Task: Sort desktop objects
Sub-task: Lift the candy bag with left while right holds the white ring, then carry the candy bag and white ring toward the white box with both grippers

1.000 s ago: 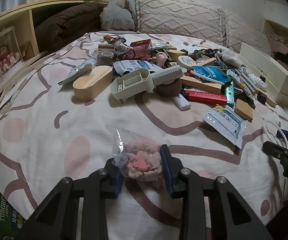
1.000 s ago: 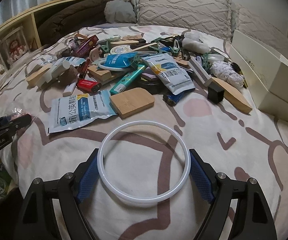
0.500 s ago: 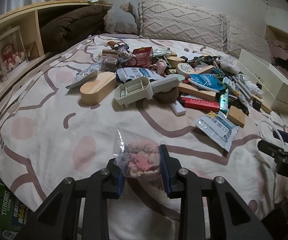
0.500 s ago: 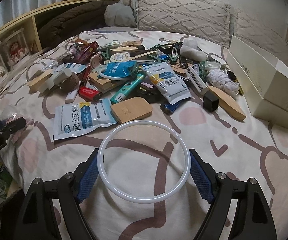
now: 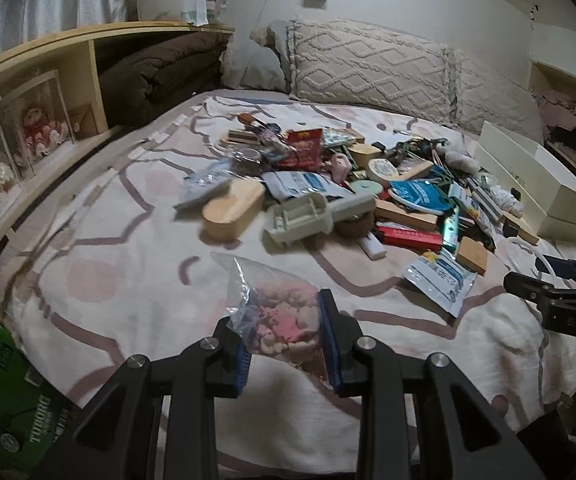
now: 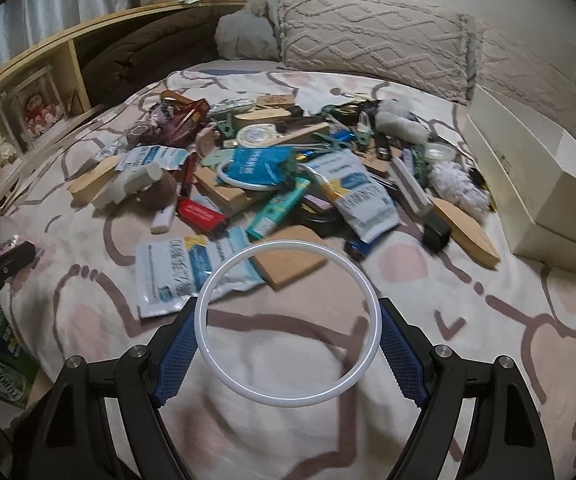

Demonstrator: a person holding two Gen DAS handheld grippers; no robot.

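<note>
My left gripper [image 5: 283, 336] is shut on a clear plastic bag of pink and beige pieces [image 5: 277, 314], held above the bedspread [image 5: 127, 272]. My right gripper [image 6: 288, 332] is shut on a white ring [image 6: 362, 288], its blue pads pressing the ring's two sides. A heap of small objects [image 6: 271, 176] lies mid-bed: blue-and-white pouches [image 6: 191, 270], a wooden block [image 6: 288, 258], a red lighter [image 6: 199, 214], a teal tube [image 6: 277, 208]. The right gripper also shows at the right edge [image 5: 556, 284] of the left wrist view.
White boxes [image 6: 536, 184] stand along the bed's right side. Knitted pillows [image 6: 372, 36] lie at the head. A wooden shelf [image 5: 47, 80] with clear display cases runs along the left. A green carton [image 5: 3, 412] sits on the floor at lower left.
Both grippers have risen and drawn back from the bed with the bag and the ring still held; the heap looks smaller and farther, and more of the bed's near edge shows.
</note>
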